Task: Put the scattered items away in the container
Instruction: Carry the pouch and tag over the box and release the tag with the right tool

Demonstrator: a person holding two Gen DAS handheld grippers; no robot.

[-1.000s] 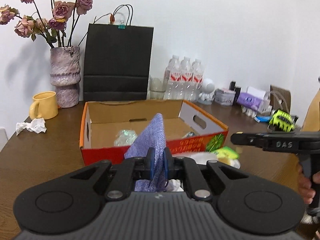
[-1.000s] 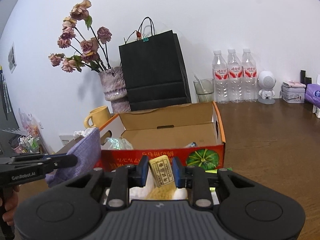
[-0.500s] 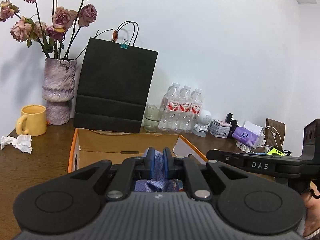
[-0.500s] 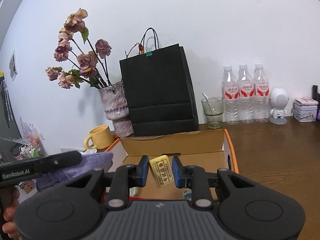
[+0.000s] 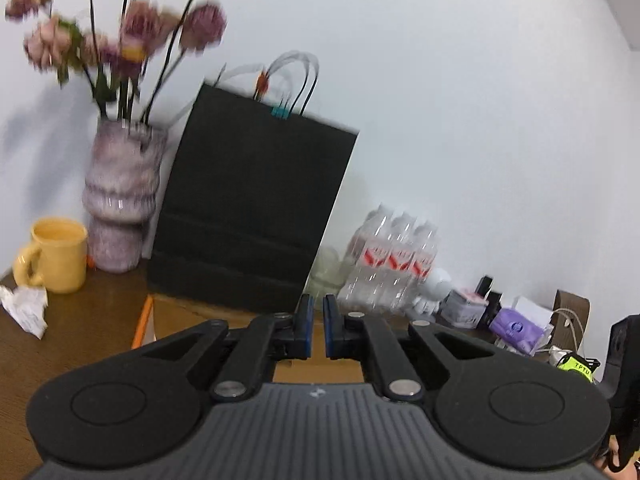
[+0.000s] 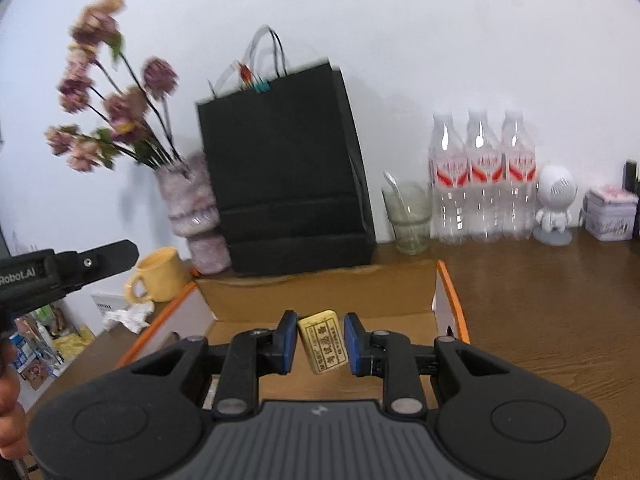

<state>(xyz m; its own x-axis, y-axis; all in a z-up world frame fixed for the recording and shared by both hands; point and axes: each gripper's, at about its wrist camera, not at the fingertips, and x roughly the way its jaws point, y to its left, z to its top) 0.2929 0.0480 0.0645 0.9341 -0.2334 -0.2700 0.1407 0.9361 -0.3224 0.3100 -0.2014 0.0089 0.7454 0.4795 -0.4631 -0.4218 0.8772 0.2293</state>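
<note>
Left claw now empty, jaws near-shut; purple cloth gone from it, presumably dropped into box. Right claw grips yellow pkt over box; release pending.

A second ago our left gripper held a purple cloth in front of the box; half a second ago the cloth was between the jaws over the box, and now it is gone from them and they stand almost together with nothing between. Our view has moved up over the box's far part, close to the black bag, and has tilted. Our right gripper has carried the yellow packet from the front of the box to over its inside, and the red front wall has dropped from sight
</note>
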